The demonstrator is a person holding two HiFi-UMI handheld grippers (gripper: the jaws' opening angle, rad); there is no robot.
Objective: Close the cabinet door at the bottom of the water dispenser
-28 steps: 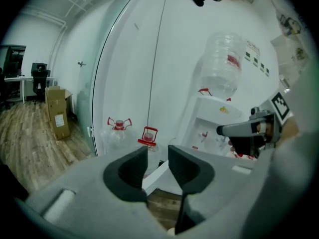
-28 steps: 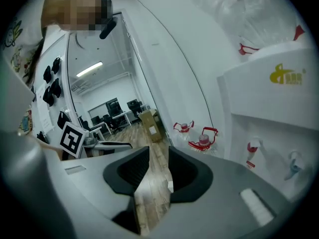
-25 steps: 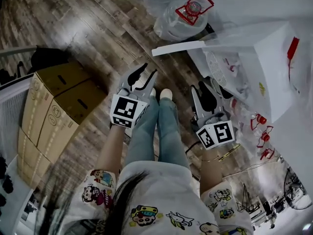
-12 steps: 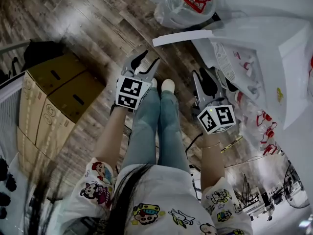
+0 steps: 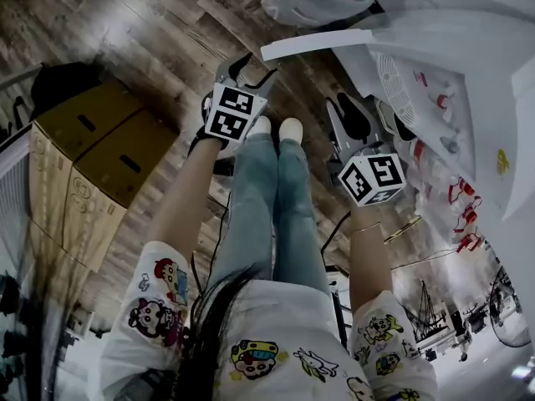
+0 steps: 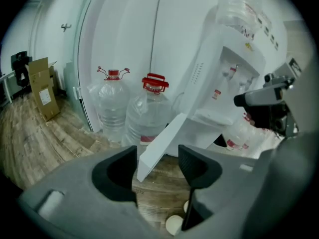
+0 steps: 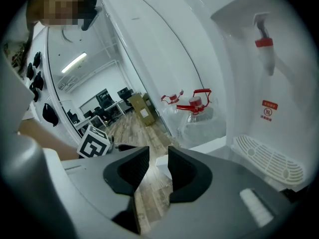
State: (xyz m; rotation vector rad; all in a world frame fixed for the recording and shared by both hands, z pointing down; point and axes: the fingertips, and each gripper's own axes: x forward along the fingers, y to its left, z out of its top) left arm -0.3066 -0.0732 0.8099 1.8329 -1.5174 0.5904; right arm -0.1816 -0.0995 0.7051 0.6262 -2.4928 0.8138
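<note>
- Your left tongs have just been opening and now stand wide. They grip nothing, though the door's free edge lines up between the jaws, a little beyond them.
- Your right tongs stand narrow, with only the floor showing in the gap.
- Both tongs sit closer to the cabinet door than a second ago. It stands swung out from the foot of the water dispenser.
- This looks like the approach; the push to shut the door has not begun.
</note>
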